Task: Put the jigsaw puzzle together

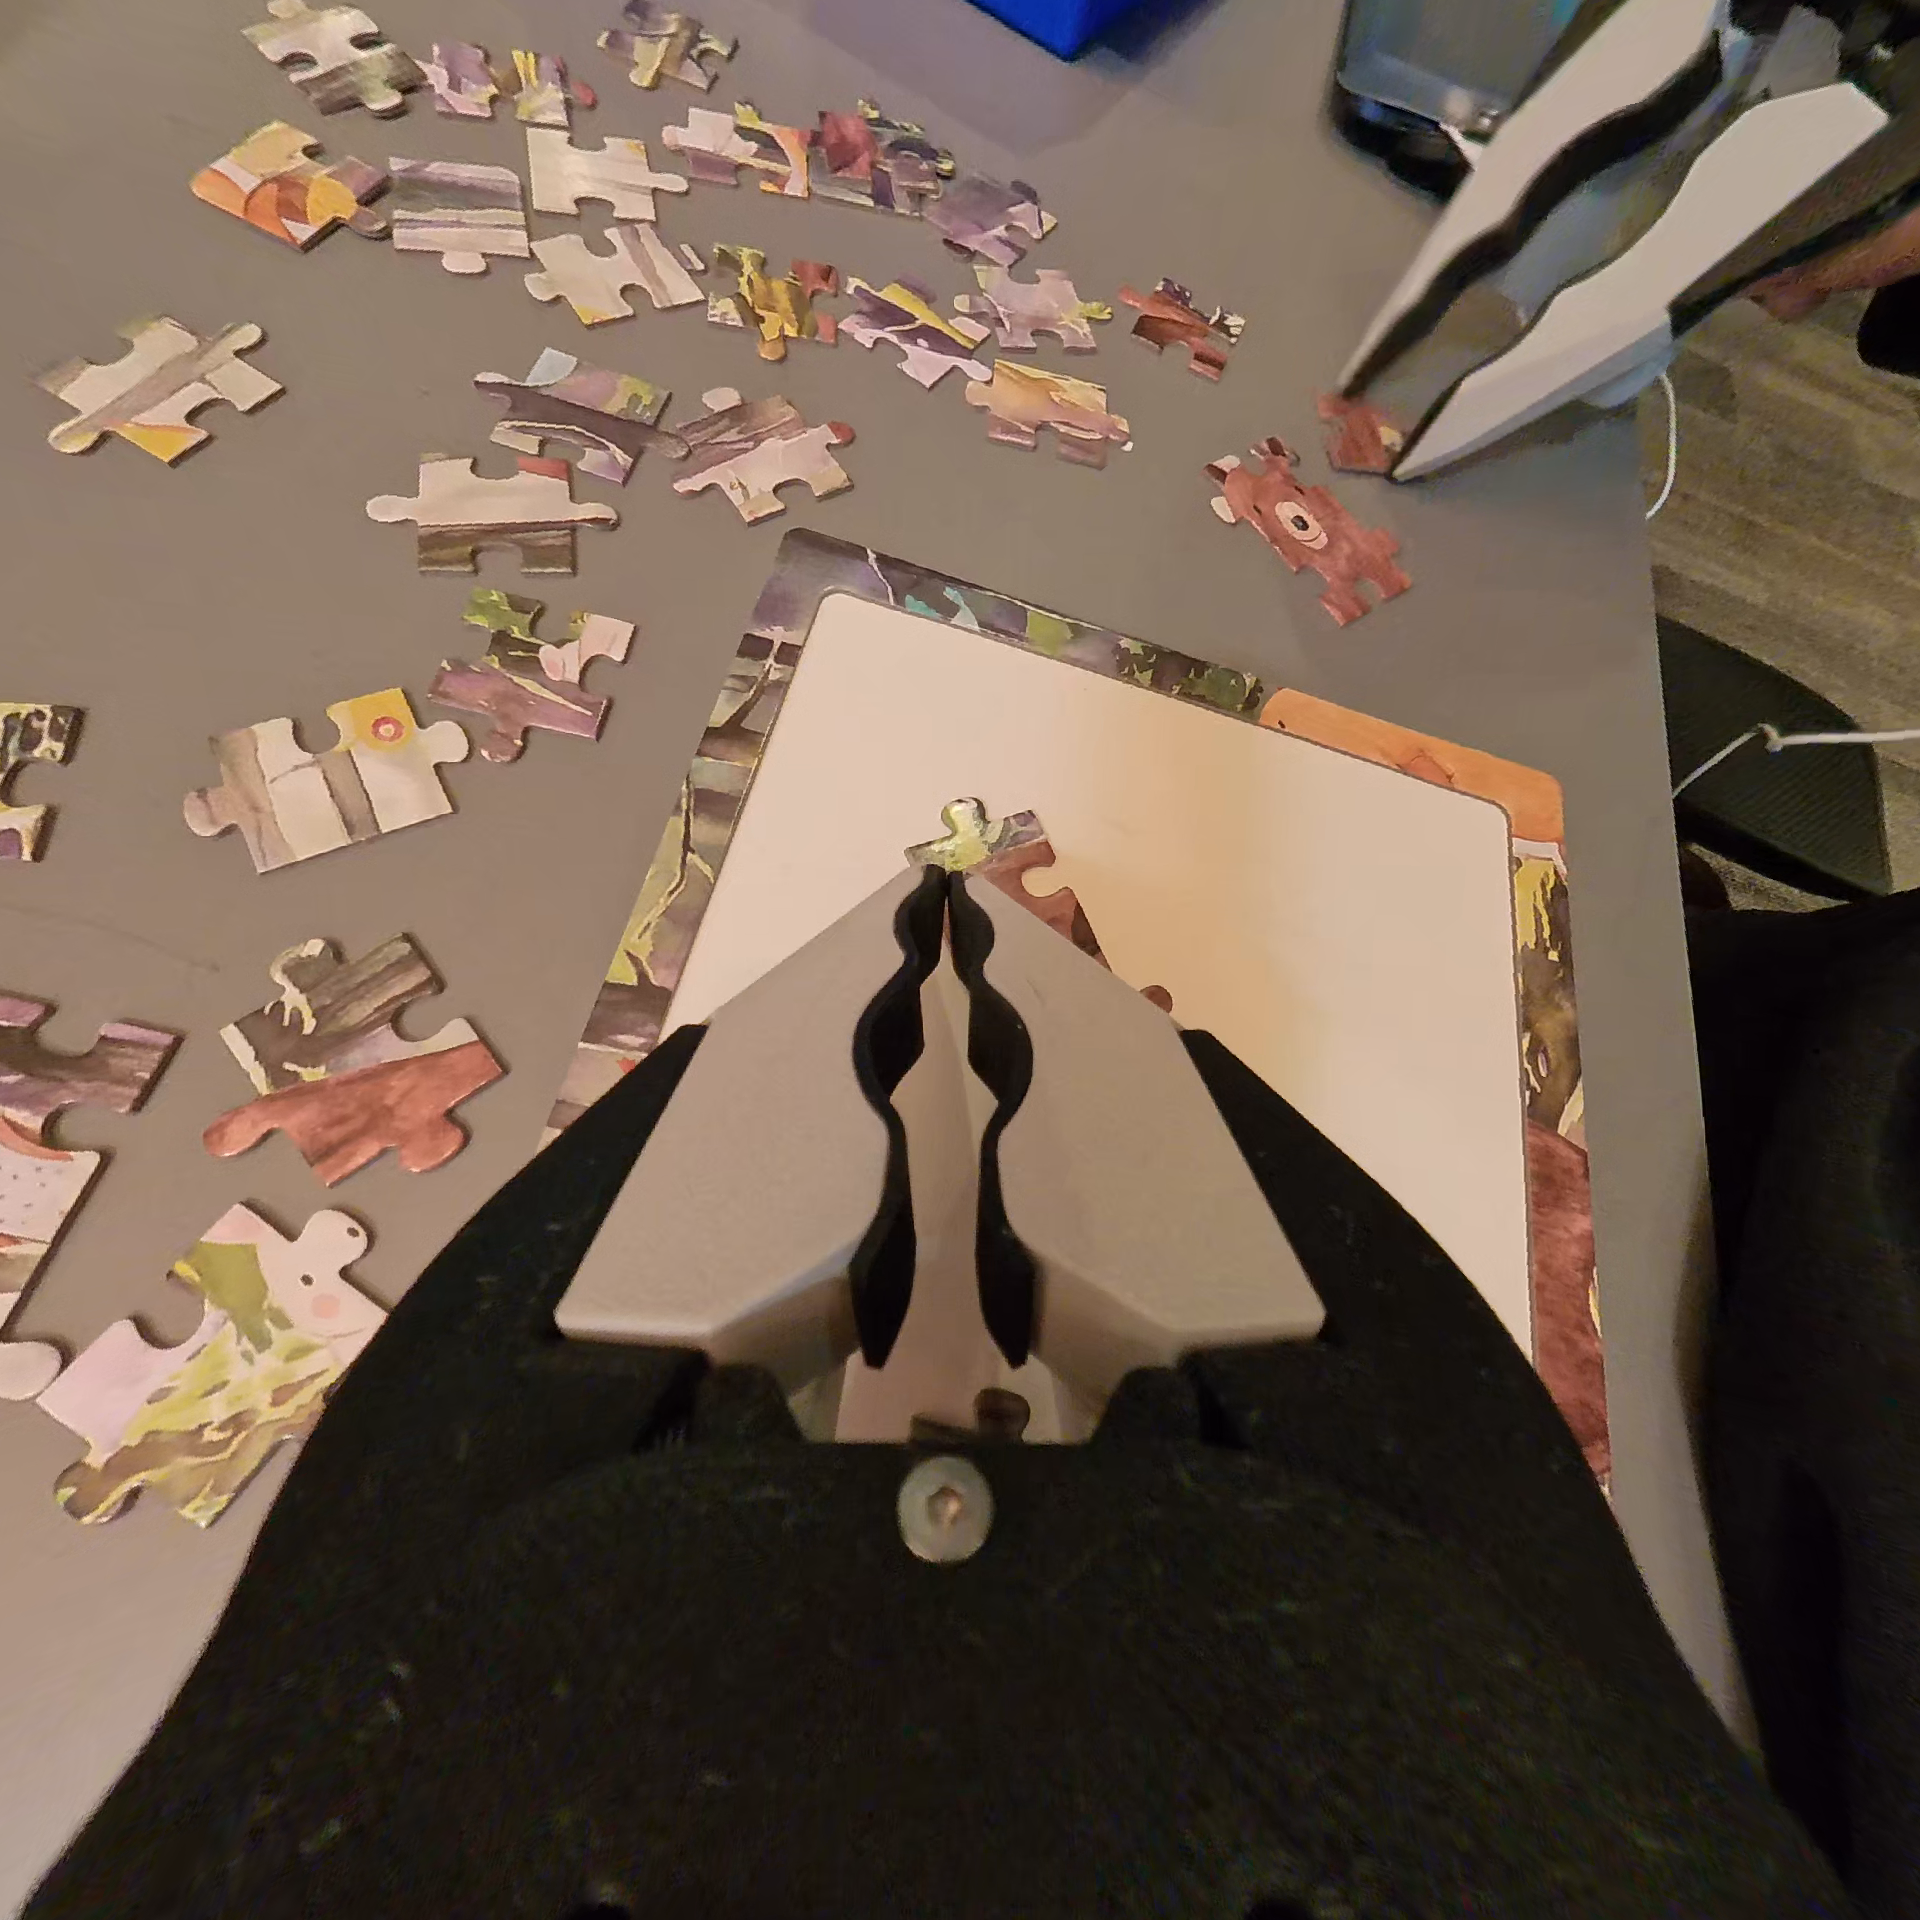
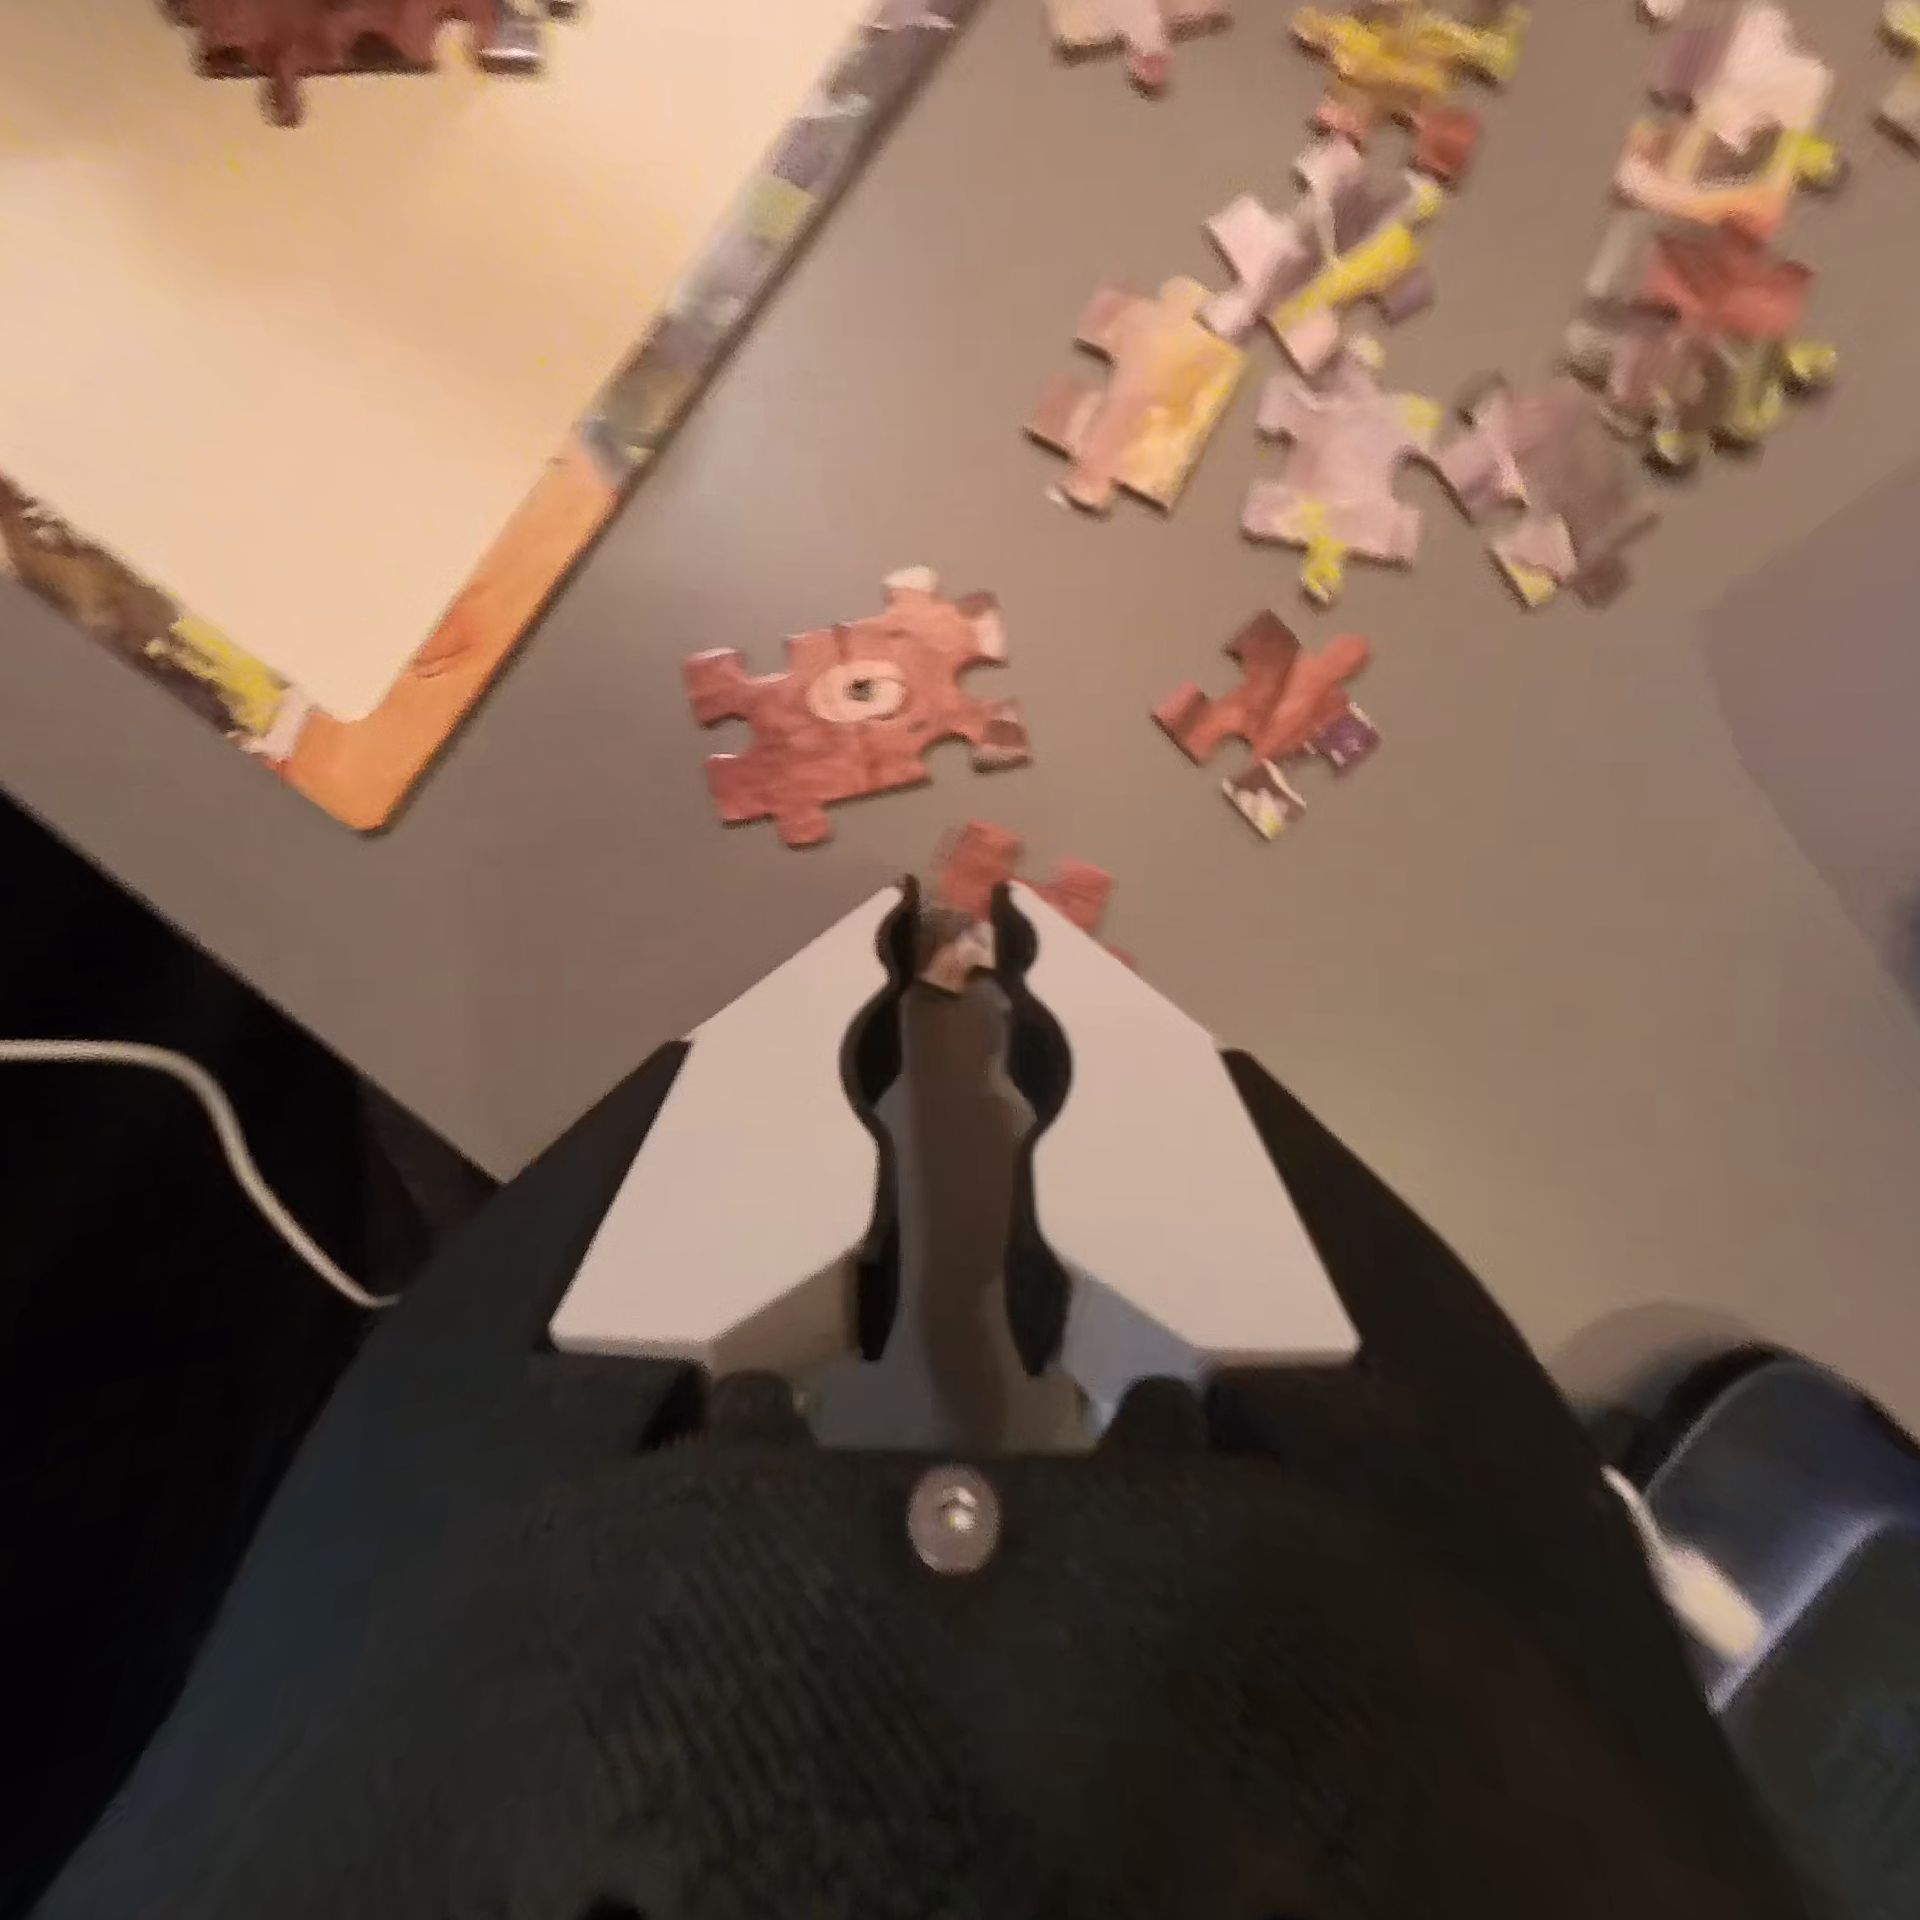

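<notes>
Held piece: a puzzle piece with green and grey print (image 1: pixel 971 836) is pinched at the tips of the left tongs (image 1: pixel 948 873), which are clenched on it; it hangs over the blank inside of the puzzle tray.
Puzzle tray: the puzzle tray (image 1: pixel 1143 727) lies on the counter directly under and ahead of the left tongs; its printed border frames a cream, mostly bare field. In the right wrist view the tray (image 2: pixel 665 343) is to the upper left of the right tongs.
Reddish-brown piece: a small reddish-brown piece (image 2: pixel 977 868) lies on the counter at the tips of the right tongs (image 2: pixel 956 904). Their jaws stand slightly apart around its near edge; whether they really squeeze it I cannot tell, the view is blurred.
Eye piece: a brown piece with a painted eye (image 2: pixel 857 701) lies just ahead of the right tongs, between them and the tray corner.
Loose pieces: many loose pieces (image 1: pixel 582 343) are scattered on the grey counter (image 1: pixel 260 571), ahead and to the left of the left tongs.
Right tongs from afar: in the left wrist view the right tongs (image 1: pixel 1377 431) touch down near the counter edge, far ahead to the right.
</notes>
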Motion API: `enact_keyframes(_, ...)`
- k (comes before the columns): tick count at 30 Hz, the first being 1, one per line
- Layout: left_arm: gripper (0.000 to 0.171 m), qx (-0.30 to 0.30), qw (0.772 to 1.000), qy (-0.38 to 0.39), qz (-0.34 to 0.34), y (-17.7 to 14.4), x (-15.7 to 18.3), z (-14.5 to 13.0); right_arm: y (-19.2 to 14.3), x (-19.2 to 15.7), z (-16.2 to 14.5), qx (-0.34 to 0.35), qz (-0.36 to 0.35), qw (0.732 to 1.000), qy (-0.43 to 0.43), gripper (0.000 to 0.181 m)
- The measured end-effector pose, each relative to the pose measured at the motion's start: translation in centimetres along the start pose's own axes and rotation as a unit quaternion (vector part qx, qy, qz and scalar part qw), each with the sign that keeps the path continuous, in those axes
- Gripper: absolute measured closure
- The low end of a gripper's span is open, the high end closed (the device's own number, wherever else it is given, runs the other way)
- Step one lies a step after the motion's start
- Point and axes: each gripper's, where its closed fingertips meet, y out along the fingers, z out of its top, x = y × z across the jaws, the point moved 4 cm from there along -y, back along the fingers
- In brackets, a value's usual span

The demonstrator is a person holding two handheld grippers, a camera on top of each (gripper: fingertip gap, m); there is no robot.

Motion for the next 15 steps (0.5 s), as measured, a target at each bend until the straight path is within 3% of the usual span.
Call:
enact_keyframes(3, 0.171, -0.001, 1.0, -0.001, -0.001, 0.0, 0.0, 0.0, -0.3, -1.8, 0.8, 0.008, 0.02, 0.997, -0.078, 0.16)
enact_keyframes(6, 0.171, -0.002, 1.0, -0.001, -0.001, 0.0, 0.0, 0.0, -0.1, -1.3, 0.7, -0.024, -0.013, 0.994, -0.103, 0.155)
enact_keyframes(11, 0.171, 0.002, 1.0, 0.002, 0.001, -0.1, 0.0, 0.0, -0.2, 0.3, 0.8, -0.002, -0.027, 1.0, -0.003, 0.14)
enact_keyframes(15, 0.171, 0.009, 1.0, 0.0, -0.002, -0.2, 0.0, 0.1, -0.4, 0.4, 0.7, 0.02, -0.067, 0.997, 0.02, 0.136)
